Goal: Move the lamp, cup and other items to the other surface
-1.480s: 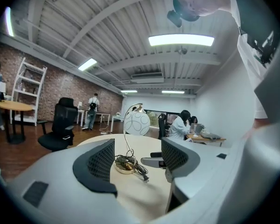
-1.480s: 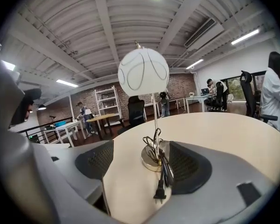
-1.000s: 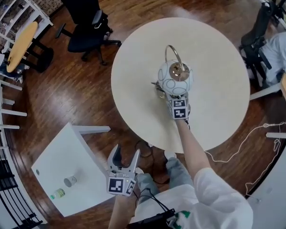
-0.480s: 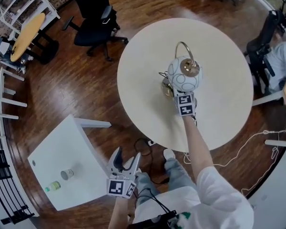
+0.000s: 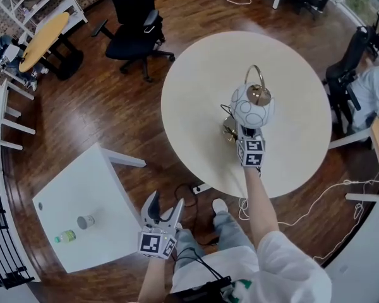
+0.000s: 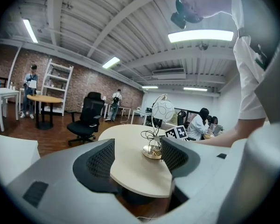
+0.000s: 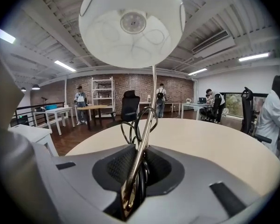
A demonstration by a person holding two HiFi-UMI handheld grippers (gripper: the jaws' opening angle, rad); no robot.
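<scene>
A lamp (image 5: 252,106) with a white globe shade and a brass arc stem stands on the round beige table (image 5: 196,87), its brass base (image 5: 230,132) on the tabletop. My right gripper (image 5: 245,133) reaches in from the near side. In the right gripper view this gripper (image 7: 137,167) is shut on the lamp's stem (image 7: 144,139), with the coiled cord beside it and the shade (image 7: 130,24) overhead. My left gripper (image 5: 166,202) hangs open and empty over the floor. From there it faces the lamp (image 6: 162,111). A cup (image 5: 85,221) and a green bottle (image 5: 66,236) rest on the white square table (image 5: 95,188).
A black office chair (image 5: 136,33) stands beyond the round table, and a second chair (image 5: 341,68) with a seated person (image 5: 374,81) is at the right. A small wooden table (image 5: 44,36) is at the far left. Cables (image 5: 328,188) trail on the wood floor.
The head view has drifted, so both tables sit a little differently in frame. My right gripper stays at the lamp's stem. The left gripper has hardly moved.
</scene>
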